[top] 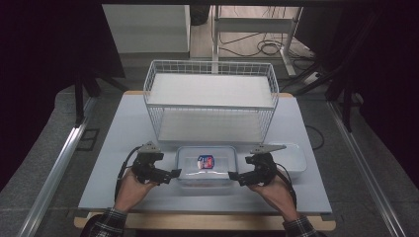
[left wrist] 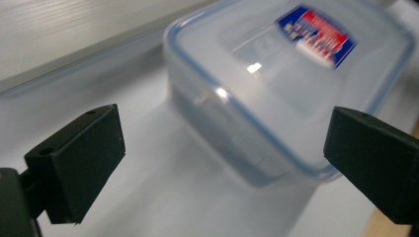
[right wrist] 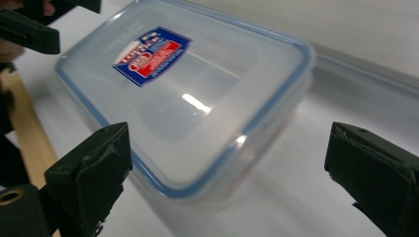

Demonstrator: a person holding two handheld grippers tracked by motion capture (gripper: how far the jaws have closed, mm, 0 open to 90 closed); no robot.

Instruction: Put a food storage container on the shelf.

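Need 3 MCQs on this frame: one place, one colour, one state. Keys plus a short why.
1. Where is the lidded container?
A. on the rack's top shelf
B. on the table in front of the wire rack
C. on the floor

2. What colour is the lid's seal line?
A. blue
B. green
C. orange

3. How do the left gripper and right gripper stand?
A. both open, one at each end of the container
B. both clamped on the lid
C. left open, right shut on the rack

Key: B, it sits between the rack and the hands; A, a blue line rims the lid; A, the jaws stand wide apart, pads off the container.
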